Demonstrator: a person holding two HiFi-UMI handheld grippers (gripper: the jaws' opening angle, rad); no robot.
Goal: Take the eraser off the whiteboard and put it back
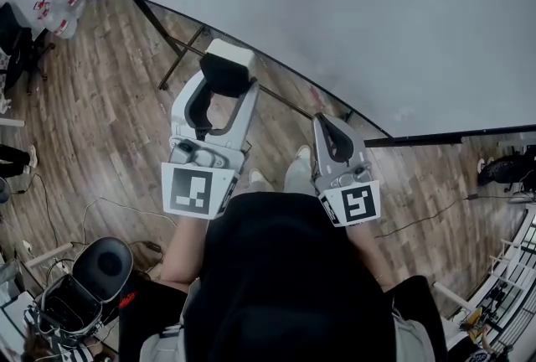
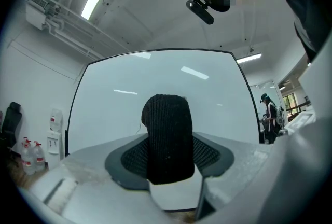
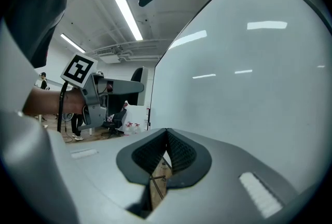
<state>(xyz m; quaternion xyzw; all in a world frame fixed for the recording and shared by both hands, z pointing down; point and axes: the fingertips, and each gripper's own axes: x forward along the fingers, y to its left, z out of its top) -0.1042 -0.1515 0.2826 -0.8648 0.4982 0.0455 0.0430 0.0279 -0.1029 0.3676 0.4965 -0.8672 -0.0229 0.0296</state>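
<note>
The eraser (image 1: 228,65), a pale block with a black felt face, sits between the jaws of my left gripper (image 1: 226,77), which is shut on it just short of the whiteboard (image 1: 352,8). In the left gripper view the black felt of the eraser (image 2: 167,137) stands upright between the pads and the whiteboard (image 2: 155,80) fills the view ahead. My right gripper (image 1: 332,127) is lower and to the right, shut with nothing in it. In the right gripper view its pads meet at the tips (image 3: 167,134), the whiteboard (image 3: 249,88) lies to the right, and the left gripper (image 3: 98,94) shows at the left.
The whiteboard's stand legs (image 1: 180,59) rest on the wooden floor (image 1: 100,117). Water jugs (image 1: 60,10) stand at the top left. A black round device (image 1: 102,268) with cables lies at the bottom left. A person (image 2: 270,116) stands far off beyond the board's right edge.
</note>
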